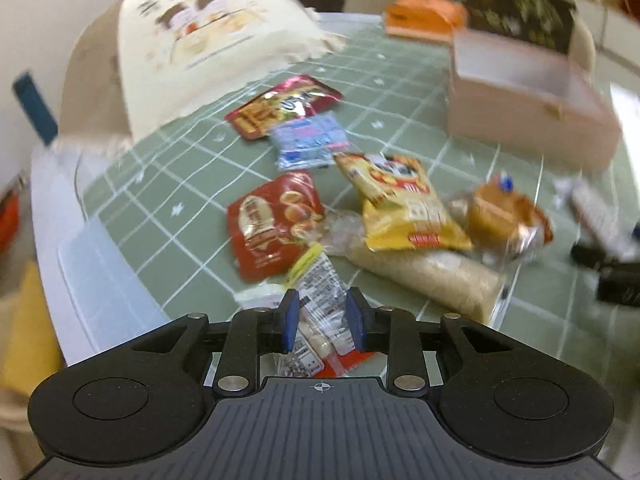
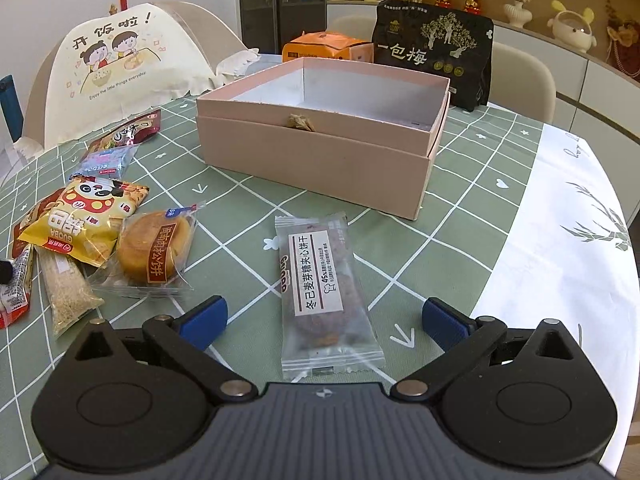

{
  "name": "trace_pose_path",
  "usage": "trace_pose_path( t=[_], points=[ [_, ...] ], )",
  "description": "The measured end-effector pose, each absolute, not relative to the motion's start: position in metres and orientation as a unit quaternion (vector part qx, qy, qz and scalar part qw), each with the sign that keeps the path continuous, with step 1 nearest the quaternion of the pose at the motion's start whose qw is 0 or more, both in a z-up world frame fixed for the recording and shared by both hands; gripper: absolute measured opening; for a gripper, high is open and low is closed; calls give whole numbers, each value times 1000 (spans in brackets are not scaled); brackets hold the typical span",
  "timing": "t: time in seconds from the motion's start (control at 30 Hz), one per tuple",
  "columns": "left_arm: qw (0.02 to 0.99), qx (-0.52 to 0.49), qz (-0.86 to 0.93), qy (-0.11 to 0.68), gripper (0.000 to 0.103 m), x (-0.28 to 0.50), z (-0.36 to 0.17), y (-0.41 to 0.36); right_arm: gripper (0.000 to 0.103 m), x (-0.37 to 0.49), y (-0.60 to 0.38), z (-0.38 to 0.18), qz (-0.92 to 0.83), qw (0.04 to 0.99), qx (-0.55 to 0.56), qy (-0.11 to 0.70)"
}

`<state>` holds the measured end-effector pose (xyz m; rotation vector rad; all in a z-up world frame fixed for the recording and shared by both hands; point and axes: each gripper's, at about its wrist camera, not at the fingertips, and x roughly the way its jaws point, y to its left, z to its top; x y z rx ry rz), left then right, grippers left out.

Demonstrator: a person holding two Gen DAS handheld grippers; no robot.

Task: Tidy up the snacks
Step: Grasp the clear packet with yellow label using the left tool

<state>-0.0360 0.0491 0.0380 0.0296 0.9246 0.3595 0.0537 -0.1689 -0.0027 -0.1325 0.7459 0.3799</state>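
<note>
My left gripper points down at a small clear packet with a printed label. The packet lies between the blue pads, which stand a little apart around it; the view is blurred. That packet also shows at the left edge of the right wrist view. My right gripper is wide open, low over a frosted biscuit packet that lies lengthwise between its fingers, untouched. An open pink box stands just beyond it, with nothing visible inside.
A yellow panda packet, a round cake in clear wrap, a pale grain bar, a red packet and a blue-white packet crowd the left. A black bag and an orange carton stand behind the box.
</note>
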Motion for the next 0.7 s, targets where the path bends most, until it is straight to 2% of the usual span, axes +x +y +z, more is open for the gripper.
trace_pose_path(
  t=[0.1, 0.17, 0.27, 0.33, 0.37, 0.47, 0.6, 0.7],
  points=[
    [881, 27, 158, 445, 33, -33, 35, 42, 103, 54, -169, -3, 185, 911, -64, 362],
    [882, 42, 130, 450, 52, -32, 32, 38, 103, 54, -169, -3, 185, 911, -64, 362],
    [887, 36, 83, 452, 74, -34, 30, 36, 103, 54, -169, -3, 185, 912, -64, 362],
    [894, 1, 60, 443, 74, -42, 35, 42, 103, 54, -169, -3, 185, 912, -64, 362],
    [899, -25, 60, 434, 70, -51, 40, 46, 103, 54, -169, -3, 185, 912, -64, 362],
    [906, -82, 125, 395, 67, -77, 56, 66, 103, 54, -169, -3, 185, 911, -64, 362],
    [865, -268, 165, 392, 67, -93, 49, 115, 103, 54, -169, -3, 185, 912, -64, 362],
    [853, -288, 167, 403, 67, -78, 40, 123, 103, 54, -169, -3, 185, 912, -64, 361]
  ],
)
